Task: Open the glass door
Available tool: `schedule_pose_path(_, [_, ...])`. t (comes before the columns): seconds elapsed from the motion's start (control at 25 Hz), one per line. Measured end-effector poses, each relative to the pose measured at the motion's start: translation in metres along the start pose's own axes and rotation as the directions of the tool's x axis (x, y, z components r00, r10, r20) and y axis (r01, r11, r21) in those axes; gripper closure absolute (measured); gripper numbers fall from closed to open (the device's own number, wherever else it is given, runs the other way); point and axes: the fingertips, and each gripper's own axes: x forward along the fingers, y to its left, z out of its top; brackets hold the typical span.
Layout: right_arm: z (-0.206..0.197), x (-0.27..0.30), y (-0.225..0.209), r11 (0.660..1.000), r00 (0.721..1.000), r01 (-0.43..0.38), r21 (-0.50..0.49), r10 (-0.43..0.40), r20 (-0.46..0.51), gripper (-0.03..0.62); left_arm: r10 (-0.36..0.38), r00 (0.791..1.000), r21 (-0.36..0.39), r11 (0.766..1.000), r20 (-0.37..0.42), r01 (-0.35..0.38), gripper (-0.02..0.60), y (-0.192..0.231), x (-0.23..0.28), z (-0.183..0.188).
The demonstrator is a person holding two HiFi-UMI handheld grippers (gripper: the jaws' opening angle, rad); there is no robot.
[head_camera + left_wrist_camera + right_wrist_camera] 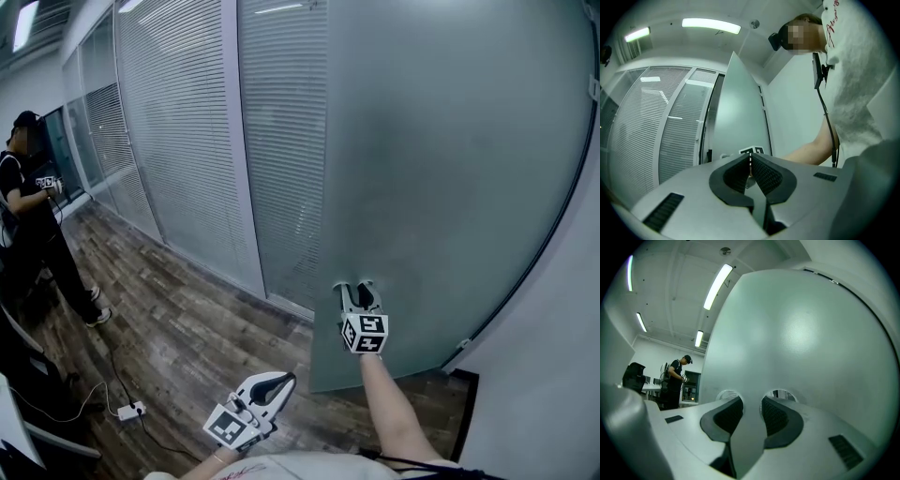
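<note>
now the right gripper (358,289) is clamped on the glass door (450,169) between its 2 round holes (727,394). the door stands ajar, so pull steadily along its swing, wrist level. the left gripper (284,380) hangs closed and empty.

I see the glass door (441,169): a tall frosted grey-green pane, upright, swung partly open from the blinds wall (187,141), free edge clamped in my right tool (359,291).
</note>
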Motion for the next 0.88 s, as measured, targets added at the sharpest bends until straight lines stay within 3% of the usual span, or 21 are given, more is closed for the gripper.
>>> schedule_pose_path(0.56, [0.007,-0.061,0.013,0.997,0.997,-0.072,-0.021,0.071,-0.026,0.465,-0.028,1.0,-0.063,0.998,0.005,0.028,0.558,-0.038,-0.046,0.009])
schedule_pose_path(0.88, [0.012,-0.105,0.017,0.995,0.995,-0.099,-0.02,0.098,-0.021,0.465,-0.106,0.992,-0.08,0.991,0.063,0.111,0.558,-0.074,-0.053,0.03])
